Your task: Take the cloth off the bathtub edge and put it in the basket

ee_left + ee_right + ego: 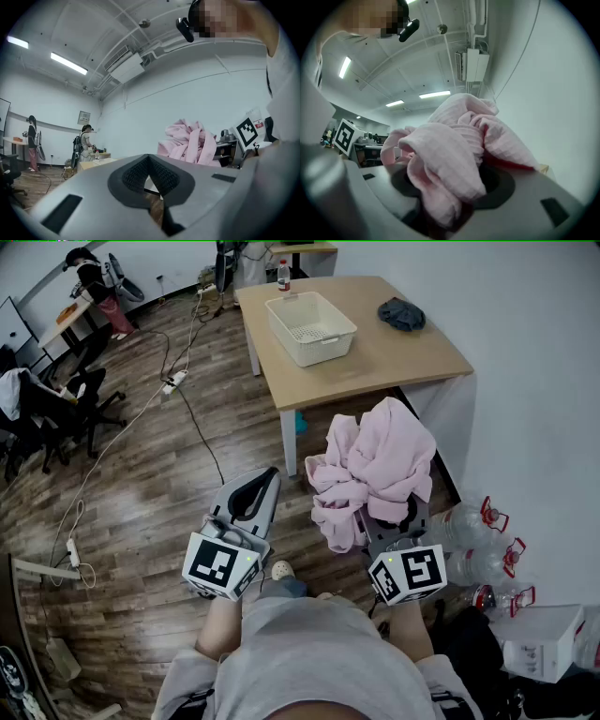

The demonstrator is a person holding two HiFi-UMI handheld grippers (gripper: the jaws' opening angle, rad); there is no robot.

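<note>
Looking steeply down on a dark wood-plank floor [122, 521], with a plain white wall [534, 381] to the right. Ahead, set against that wall, a light wooden rectangular table [375, 362]. On its far half, a white plastic basket with slotted base and rolled rim [323, 345], with no cloth in it. Well short of that basket, out over the floor in front of the table's near edge, held up in the air: a bunched pale pink waffle-weave cloth [375, 470], folds piled above and spilling down around the right gripper [405, 521]. Seen from the right gripper view, clamped firmly on the pink cloth [450, 140], grey jaws spread fairly wide by the thick wad of fabric pressed between the dark pads. Beside it, lower and to the left, the left gripper [267, 479], carrying nothing; in the left gripper view, textured black pads [136, 176] brought together at the tips with only a thin gap behind them and no thing between. Behind each set of jaws, a cube with black-and-white square markers [223, 565]. Along the foot of the wall, near the right gripper, clear plastic water jugs with red handles [473, 521]. On the table's far right corner, well apart from the basket, a crumpled dark grey-blue cloth [401, 313]. Past the basket, at the back edge, a small clear bottle with a red label [283, 276].
</note>
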